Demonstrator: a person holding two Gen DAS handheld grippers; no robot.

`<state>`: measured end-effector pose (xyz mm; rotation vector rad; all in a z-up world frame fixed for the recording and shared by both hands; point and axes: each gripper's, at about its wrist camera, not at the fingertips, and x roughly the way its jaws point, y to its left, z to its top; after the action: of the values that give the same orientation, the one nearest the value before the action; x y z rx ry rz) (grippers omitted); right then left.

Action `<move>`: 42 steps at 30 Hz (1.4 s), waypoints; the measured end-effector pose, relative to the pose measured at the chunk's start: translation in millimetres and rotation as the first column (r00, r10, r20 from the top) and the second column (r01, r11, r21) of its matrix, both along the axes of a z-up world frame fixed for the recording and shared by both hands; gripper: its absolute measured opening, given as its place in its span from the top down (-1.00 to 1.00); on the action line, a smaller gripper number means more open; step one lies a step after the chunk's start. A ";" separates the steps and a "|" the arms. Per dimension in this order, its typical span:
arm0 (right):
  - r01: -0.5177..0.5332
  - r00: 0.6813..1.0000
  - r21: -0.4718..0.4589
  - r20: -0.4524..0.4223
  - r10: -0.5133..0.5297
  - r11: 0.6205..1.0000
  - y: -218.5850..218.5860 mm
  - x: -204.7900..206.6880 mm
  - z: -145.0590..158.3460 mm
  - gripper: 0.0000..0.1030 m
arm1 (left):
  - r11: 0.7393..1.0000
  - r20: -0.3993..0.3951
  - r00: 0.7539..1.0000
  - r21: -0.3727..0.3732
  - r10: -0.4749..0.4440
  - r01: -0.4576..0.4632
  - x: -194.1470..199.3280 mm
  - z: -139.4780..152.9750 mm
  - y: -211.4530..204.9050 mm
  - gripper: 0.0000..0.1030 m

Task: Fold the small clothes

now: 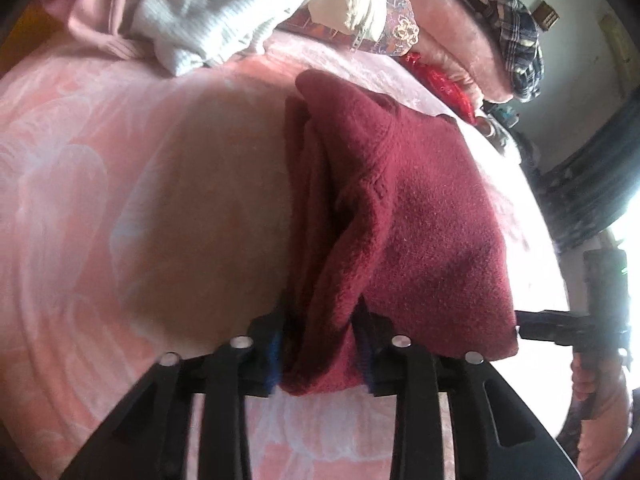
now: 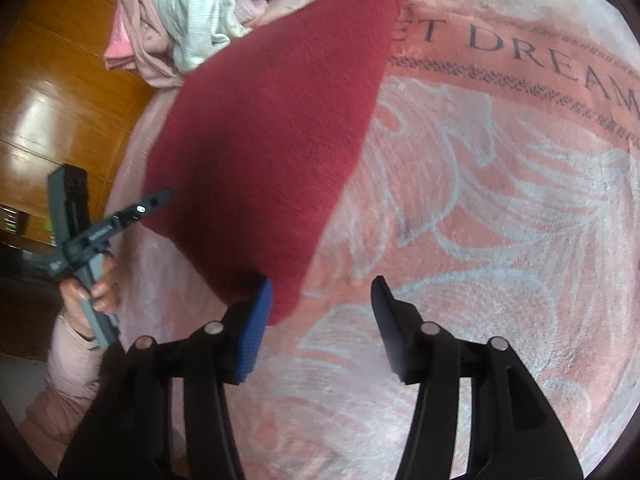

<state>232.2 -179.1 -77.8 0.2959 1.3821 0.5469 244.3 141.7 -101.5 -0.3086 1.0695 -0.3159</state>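
The red garment [image 1: 400, 208] lies on the bed [image 1: 120, 160], apparently part-folded; the left claw [image 1: 320, 354] clamps its bunched edge, the right claw [image 2: 322, 312] gapes beside its corner. The clothes pile [image 2: 180, 20] looks unfolded.

The maroon garment [image 1: 416, 216] is matt, fuzzy fleece-like cloth; the pink blanket [image 2: 500, 208] is plush with a soft sheen; the left gripper [image 1: 320, 356] has matt black plastic arms with shiny metal pins; the ridged blue pads [image 2: 256, 332] look rubbery; the wooden panel [image 2: 60, 92] is glossy.
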 end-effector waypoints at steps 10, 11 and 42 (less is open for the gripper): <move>0.017 0.988 0.107 -0.152 -0.001 0.994 34.2 13.6 -47.3 0.34 | 1.000 -0.048 0.999 0.017 0.007 -0.006 13.3 -19.2 -5.8 0.15; 0.020 0.989 0.118 -0.148 -0.002 0.993 33.3 13.8 -47.1 0.44 | 1.000 -0.054 0.999 0.000 0.004 -0.004 14.5 -20.9 -4.7 0.20; 0.122 0.989 0.034 0.076 -0.124 0.992 -34.7 64.3 8.6 -0.09 | 0.999 -0.009 0.999 -0.029 0.033 -0.034 114.6 25.0 -31.5 -0.30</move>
<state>296.5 -213.8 -69.2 0.3771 1.2721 0.4716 358.9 110.1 -76.5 -0.3539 1.0682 -0.3006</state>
